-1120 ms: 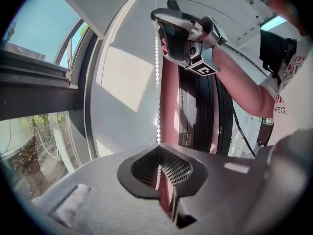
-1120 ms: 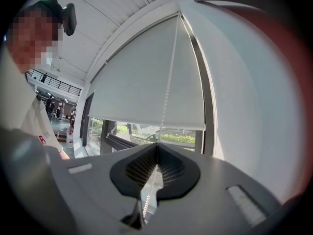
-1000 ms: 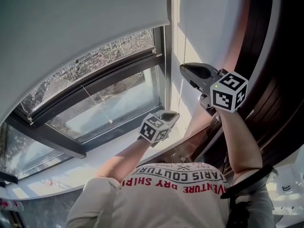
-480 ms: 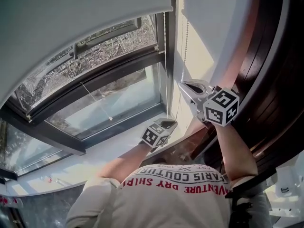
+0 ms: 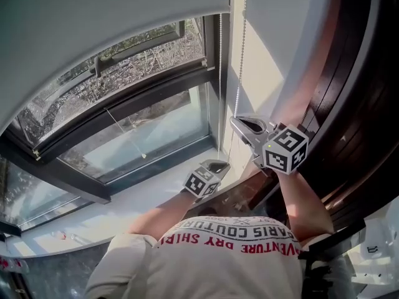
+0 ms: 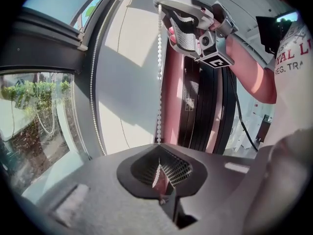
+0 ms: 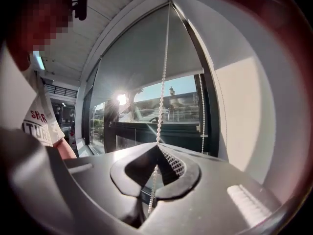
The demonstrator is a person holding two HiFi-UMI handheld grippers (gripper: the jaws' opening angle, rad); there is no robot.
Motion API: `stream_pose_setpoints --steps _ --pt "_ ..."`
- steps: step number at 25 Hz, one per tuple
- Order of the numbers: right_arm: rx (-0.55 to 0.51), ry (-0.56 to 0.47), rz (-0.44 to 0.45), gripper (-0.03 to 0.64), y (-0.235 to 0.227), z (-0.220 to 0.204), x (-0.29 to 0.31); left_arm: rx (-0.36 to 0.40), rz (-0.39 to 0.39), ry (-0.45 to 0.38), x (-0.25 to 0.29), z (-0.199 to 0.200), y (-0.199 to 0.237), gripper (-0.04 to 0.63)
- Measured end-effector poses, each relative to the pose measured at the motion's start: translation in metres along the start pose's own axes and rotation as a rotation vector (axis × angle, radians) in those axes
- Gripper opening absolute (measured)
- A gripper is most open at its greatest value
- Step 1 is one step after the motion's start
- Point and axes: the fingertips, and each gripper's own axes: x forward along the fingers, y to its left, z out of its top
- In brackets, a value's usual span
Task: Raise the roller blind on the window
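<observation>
The grey fabric roller blind (image 5: 93, 17) covers only the top of the dark-framed window (image 5: 128, 108), its lower edge well above the white windowsill (image 5: 134, 199). The white beaded pull chain (image 5: 240, 55) hangs at the window's right edge. The right gripper (image 5: 237, 123) has its jaws closed on one strand, with beads trailing through the hollow behind the tips. Lower on the same strand, the left gripper (image 5: 221, 165) has its jaws pressed together on it, just above the sill.

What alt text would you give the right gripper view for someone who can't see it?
The right tongs are shut on a white bead chain that rises to the top of the window. A grey roller blind covers the upper glass; sunlit buildings show below it.
</observation>
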Motion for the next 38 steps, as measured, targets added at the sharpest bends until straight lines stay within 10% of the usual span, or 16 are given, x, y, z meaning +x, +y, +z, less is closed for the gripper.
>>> stream_pose_setpoints --steps 9,25,38 --pt "-0.018 0.022 -0.024 0.003 -0.006 -0.005 -0.002 -0.010 -0.004 -0.072 -0.022 0.038 0.005 0.049" --pt "-0.006 0.048 -0.025 0.003 -0.007 -0.005 -0.008 0.097 -0.118 -0.436 -0.141 0.283 -0.024 0.091" --pt "0.009 0.049 -0.021 0.003 -0.007 -0.005 -0.011 0.185 -0.096 -0.463 -0.157 0.358 -0.018 0.089"
